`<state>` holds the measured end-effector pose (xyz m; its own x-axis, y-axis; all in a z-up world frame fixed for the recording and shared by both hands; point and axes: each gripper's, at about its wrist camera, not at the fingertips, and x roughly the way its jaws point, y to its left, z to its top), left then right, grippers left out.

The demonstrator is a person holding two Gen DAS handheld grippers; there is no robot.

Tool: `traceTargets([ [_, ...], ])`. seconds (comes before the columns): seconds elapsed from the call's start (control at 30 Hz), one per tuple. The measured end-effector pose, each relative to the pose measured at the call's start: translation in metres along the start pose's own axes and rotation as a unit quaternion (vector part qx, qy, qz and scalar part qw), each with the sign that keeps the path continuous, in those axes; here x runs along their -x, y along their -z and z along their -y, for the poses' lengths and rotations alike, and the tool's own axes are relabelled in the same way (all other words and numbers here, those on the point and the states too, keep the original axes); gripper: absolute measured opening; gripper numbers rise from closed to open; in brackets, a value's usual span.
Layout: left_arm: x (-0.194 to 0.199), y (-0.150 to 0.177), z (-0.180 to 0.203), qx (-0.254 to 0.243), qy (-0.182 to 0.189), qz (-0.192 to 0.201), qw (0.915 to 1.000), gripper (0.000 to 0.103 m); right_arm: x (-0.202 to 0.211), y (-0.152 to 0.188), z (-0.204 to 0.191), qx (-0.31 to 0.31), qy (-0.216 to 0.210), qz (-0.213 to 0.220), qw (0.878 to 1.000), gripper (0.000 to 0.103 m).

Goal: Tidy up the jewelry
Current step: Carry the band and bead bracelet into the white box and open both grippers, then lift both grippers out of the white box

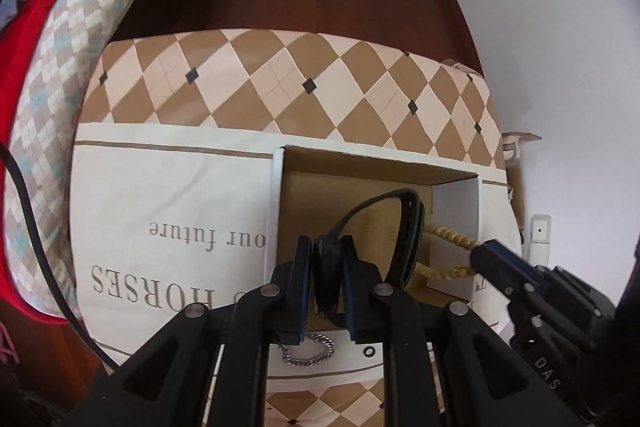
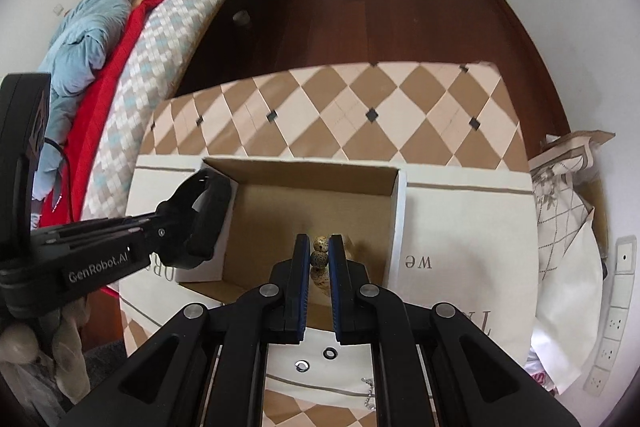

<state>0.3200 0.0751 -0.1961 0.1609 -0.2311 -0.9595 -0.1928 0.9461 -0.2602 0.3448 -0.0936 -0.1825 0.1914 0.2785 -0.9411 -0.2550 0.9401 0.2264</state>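
Note:
An open cardboard box (image 1: pixel 456 203) (image 2: pixel 276 219) rests on a white printed bag. My left gripper (image 1: pixel 326 243) (image 2: pixel 170 217) hangs over the box's left part, pointing steeply down, shut on a black band (image 1: pixel 412 223) (image 2: pixel 212 211) that loops out beyond its tips. My right gripper (image 2: pixel 320 241) (image 1: pixel 480 255) is over the box's right part, shut on a tan bead bracelet (image 2: pixel 320 245) (image 1: pixel 448 237) that dangles into the box. A silver chain bracelet (image 1: pixel 308 362) lies on the bag below the box, partly hidden by my left fingers.
A dark ring (image 2: pixel 330 352) (image 1: pixel 369 351) and a silver ring (image 2: pixel 301 365) lie on the white bag (image 1: pixel 168 195) near its front edge. The bag covers a diamond-patterned tabletop (image 2: pixel 400 107). A bed (image 2: pixel 160 39) runs along the left; a power strip (image 2: pixel 612 327) is at the right.

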Motion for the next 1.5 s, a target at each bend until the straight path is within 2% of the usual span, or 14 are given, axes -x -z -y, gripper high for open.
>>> traceTargets([
  [0.13,0.007,-0.004,0.003,-0.003,-0.015,0.011,0.9998,0.023,-0.002,0.002,0.008,-0.01,0.007,-0.018,1.0,0.011],
  [0.17,0.011,-0.005,0.004,-0.004,-0.022,0.017,0.9996,0.032,0.0,0.003,0.009,-0.009,0.015,-0.016,1.0,0.013],
  [0.2,0.015,-0.006,0.004,-0.007,-0.025,0.023,0.9994,0.05,0.003,0.003,0.01,-0.009,0.017,-0.015,1.0,0.023],
  [0.23,0.02,-0.006,0.004,-0.01,-0.033,0.032,0.9989,0.057,0.008,0.004,0.011,-0.012,0.017,-0.011,1.0,0.042],
  [0.27,0.026,-0.006,0.002,-0.009,-0.044,0.043,0.9981,0.066,0.012,0.005,0.012,-0.013,0.022,-0.007,1.0,0.05],
  [0.33,0.037,-0.005,-0.003,-0.003,-0.056,0.063,0.9965,0.069,0.022,0.007,0.012,-0.009,0.031,0.005,0.999,0.057],
  [0.37,0.04,-0.005,-0.005,-0.003,-0.071,0.069,0.995,0.079,0.026,0.008,0.012,-0.007,0.043,0.008,0.999,0.059],
  [0.4,0.043,-0.004,-0.007,-0.004,-0.088,0.076,0.9932,0.096,0.029,0.011,0.01,-0.003,0.068,0.009,0.998,0.068],
  [0.43,0.047,0.0,-0.008,-0.007,-0.107,0.087,0.9904,0.102,0.031,0.013,0.009,-0.001,0.082,0.009,0.997,0.082],
  [0.5,0.051,0.009,-0.008,-0.016,-0.141,0.107,0.984,0.102,0.032,0.02,0.007,0.006,0.119,0.01,0.993,0.1],
  [0.7,0.052,0.04,-0.008,-0.03,-0.201,0.144,0.9686,0.103,0.023,0.044,0.003,0.011,0.135,0.005,0.991,0.103],
  [1.0,0.079,0.082,-0.011,-0.024,-0.199,0.17,0.9648,0.103,0.041,0.075,-0.001,-0.008,0.125,0.03,0.992,0.103],
  [1.3,0.118,0.121,0.001,-0.037,-0.18,0.209,0.9605,0.103,0.104,0.099,-0.021,0.002,0.134,0.099,0.986,0.103],
  [1.5,0.145,0.149,0.01,-0.048,-0.183,0.24,0.9522,0.103,0.143,0.12,-0.032,0.005,0.134,0.137,0.981,0.103],
])
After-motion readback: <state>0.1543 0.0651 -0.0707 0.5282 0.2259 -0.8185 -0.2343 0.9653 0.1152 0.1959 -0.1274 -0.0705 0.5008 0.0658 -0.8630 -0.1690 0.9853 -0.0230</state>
